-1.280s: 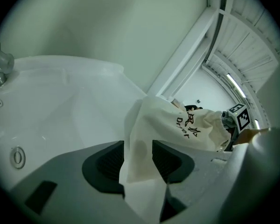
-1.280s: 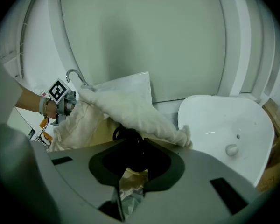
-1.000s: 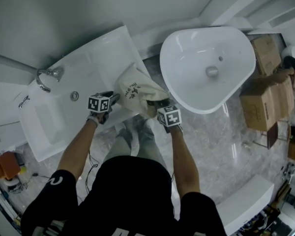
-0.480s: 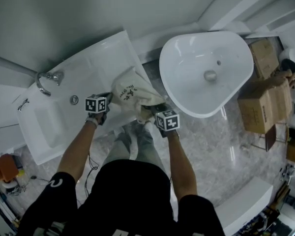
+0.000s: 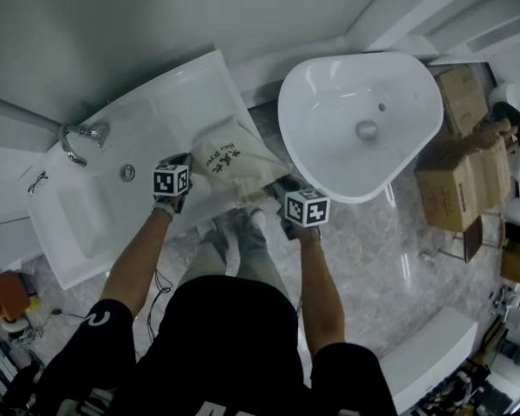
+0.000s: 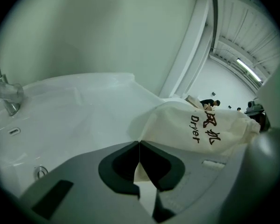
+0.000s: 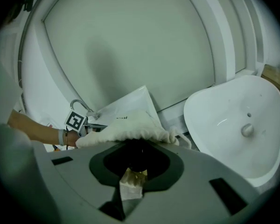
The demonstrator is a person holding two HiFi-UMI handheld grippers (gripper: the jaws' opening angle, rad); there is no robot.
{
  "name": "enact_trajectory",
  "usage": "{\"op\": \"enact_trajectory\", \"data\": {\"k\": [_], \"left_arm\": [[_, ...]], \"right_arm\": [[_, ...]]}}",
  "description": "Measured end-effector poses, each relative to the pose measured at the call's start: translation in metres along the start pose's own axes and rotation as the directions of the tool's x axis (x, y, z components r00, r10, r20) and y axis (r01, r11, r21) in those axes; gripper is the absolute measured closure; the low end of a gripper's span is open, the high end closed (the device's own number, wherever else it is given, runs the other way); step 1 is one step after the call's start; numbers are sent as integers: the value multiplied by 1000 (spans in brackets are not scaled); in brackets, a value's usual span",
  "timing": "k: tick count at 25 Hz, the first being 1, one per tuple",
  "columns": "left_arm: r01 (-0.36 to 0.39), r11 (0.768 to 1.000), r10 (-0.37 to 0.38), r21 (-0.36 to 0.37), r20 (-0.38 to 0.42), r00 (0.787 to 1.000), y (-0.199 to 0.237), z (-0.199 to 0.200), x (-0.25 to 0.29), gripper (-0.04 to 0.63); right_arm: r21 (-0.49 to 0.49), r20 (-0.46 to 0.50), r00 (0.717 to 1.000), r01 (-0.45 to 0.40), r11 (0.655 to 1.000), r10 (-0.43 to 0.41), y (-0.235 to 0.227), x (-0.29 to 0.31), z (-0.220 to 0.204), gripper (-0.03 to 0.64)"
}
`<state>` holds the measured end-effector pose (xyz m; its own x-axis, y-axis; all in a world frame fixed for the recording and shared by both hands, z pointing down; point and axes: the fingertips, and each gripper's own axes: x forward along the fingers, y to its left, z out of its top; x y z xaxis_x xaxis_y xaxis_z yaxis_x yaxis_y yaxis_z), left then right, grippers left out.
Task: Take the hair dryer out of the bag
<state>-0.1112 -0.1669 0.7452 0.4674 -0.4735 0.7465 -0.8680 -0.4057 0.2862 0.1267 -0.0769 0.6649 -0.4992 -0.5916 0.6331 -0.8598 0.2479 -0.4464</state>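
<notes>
A cream drawstring bag [image 5: 232, 165] with dark print lies on the right end of the white vanity top [image 5: 182, 102]. My left gripper [image 5: 189, 166] is shut on the bag's closed left corner; in the left gripper view the jaws [image 6: 139, 146] meet with cream cloth [image 6: 196, 125] pinched between them. My right gripper [image 5: 282, 191] is at the bag's gathered mouth [image 7: 130, 130]. Its jaws [image 7: 136, 157] are closed on a dark object coming out of the mouth, seemingly the hair dryer [image 7: 139, 149]. Most of the dryer is hidden inside the bag.
A rectangular sink [image 5: 87, 215] with a chrome faucet [image 5: 76, 139] is at the left. At the right a round white basin [image 5: 325, 159] stands close to the bag. Beyond it are cardboard boxes [image 5: 464, 176]. Marble floor [image 5: 390, 258] lies below.
The right gripper has lifted and drawn back a little from the bag's mouth. The left gripper has shifted onto the bag's left corner, and the bag now looks pulled between the two.
</notes>
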Motion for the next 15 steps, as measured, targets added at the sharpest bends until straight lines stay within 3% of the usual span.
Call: {"op": "enact_trajectory", "data": {"k": [3,6,11,15], "left_arm": [[3,1000,-4,-15,-19,1000,-4,-8,4,594],[81,996,-83,-48,-31,996,-11,-11,5,584],[192,981,-192,-15,25,981,-14,21,-1,515],[294,952,-298,83,33,954,-34,55,2,514]], "right_arm": [[37,12,1000,27,999,-28,-10,-7,1,561],[-24,-40,998,55,998,-56,-19,-4,-15,561],[-62,-84,994,65,996,-70,-31,3,-36,561],[-40,-78,995,64,997,-67,-34,9,-42,560]]}}
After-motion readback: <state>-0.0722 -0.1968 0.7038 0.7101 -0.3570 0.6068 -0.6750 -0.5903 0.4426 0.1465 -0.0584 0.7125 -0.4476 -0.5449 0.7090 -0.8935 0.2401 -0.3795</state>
